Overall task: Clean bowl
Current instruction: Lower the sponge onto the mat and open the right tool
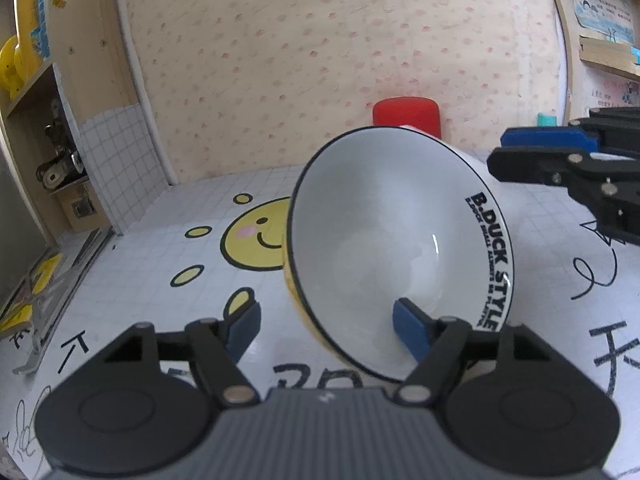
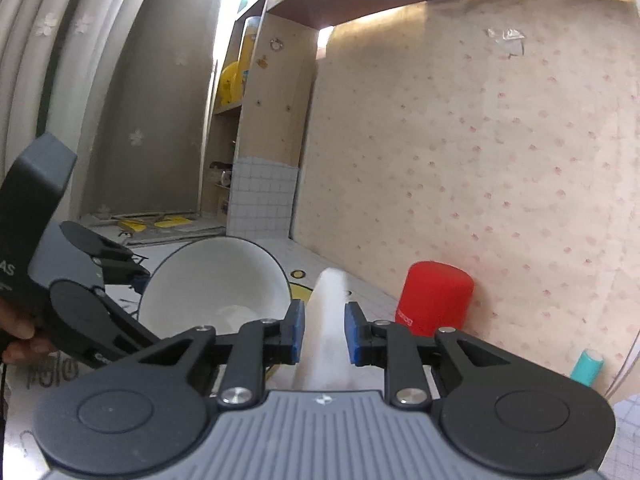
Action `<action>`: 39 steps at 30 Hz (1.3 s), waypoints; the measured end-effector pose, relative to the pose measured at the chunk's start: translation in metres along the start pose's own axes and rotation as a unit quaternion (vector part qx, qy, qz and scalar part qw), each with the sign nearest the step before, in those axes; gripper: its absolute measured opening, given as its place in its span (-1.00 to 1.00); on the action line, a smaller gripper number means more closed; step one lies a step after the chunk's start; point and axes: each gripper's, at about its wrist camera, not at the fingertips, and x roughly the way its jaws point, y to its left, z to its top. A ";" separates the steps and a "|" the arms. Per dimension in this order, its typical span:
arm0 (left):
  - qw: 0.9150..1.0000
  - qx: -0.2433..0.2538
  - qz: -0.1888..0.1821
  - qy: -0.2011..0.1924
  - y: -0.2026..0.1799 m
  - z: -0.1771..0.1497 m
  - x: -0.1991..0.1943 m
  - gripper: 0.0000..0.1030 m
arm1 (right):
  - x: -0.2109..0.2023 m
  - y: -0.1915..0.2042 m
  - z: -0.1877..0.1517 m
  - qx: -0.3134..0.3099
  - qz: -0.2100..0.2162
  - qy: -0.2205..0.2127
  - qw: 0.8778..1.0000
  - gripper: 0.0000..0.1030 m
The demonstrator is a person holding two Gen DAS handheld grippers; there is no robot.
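The left tongs point(image 1: 326, 322) grip the bowl point(image 1: 400, 256) by its rim, tilted above the surface point(image 1: 140, 264). The right tongs point(image 2: 322, 334) pinch a white cloth point(image 2: 326, 320) just beside it. Best to hold the bowl steady and sweep the cloth inside.

The left claw point(image 1: 326, 322) holds its pads clamped across a tilted rim, one inside, while the right claw point(image 2: 323, 334) pinches something white and soft.
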 end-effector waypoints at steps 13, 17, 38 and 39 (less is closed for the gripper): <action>1.000 -0.006 -0.004 -0.004 -0.002 -0.002 0.000 0.43 | 0.013 -0.008 0.000 0.024 -0.037 0.050 0.998 0.29; 1.000 -0.013 -0.001 -0.002 -0.005 -0.003 0.000 0.46 | 0.021 -0.011 0.000 0.036 -0.049 0.072 0.996 0.71; 0.999 -0.033 -0.001 0.000 -0.012 0.001 0.000 0.55 | 0.080 -0.043 -0.002 0.081 0.022 0.188 0.979 0.11; 0.999 -0.032 -0.002 -0.001 -0.011 0.001 0.000 0.55 | 0.081 -0.044 -0.001 0.079 0.021 0.184 0.979 0.08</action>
